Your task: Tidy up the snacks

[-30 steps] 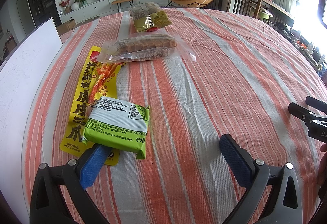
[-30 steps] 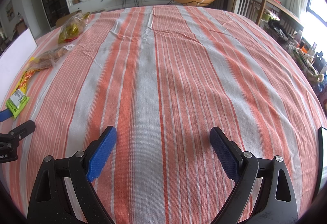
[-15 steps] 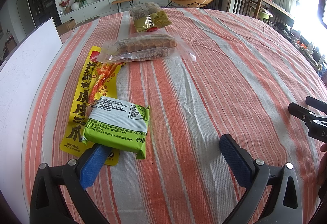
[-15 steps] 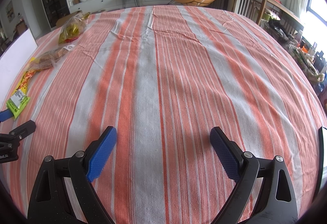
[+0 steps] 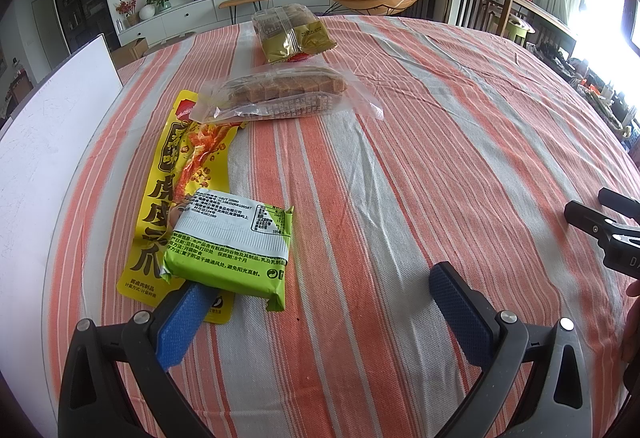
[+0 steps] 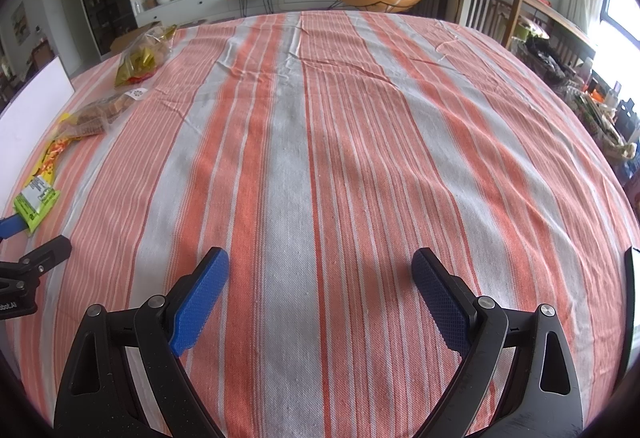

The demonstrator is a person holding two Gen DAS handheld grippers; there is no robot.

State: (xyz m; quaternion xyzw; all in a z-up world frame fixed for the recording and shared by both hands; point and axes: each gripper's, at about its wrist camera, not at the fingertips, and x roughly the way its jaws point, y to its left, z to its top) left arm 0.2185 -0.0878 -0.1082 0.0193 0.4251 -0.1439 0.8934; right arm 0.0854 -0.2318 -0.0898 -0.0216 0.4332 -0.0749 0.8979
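Left gripper point(image 5: 324, 306): jaws apart, empty
Right gripper point(image 6: 320, 294): jaws apart, empty, over bare cloth
Green pack point(image 5: 232, 246): ahead-left of left gripper, touching its left finger, long axis crosswise
Nearer: left

1. The left tool point(image 5: 320, 302) has black, triangular-cutout arms with silver screws.
2. Its fingers point(image 5: 460, 314) wear blue textured pads.
3. The right tool point(image 6: 320, 290) is built the same: black frame, silver screws, blue pads.
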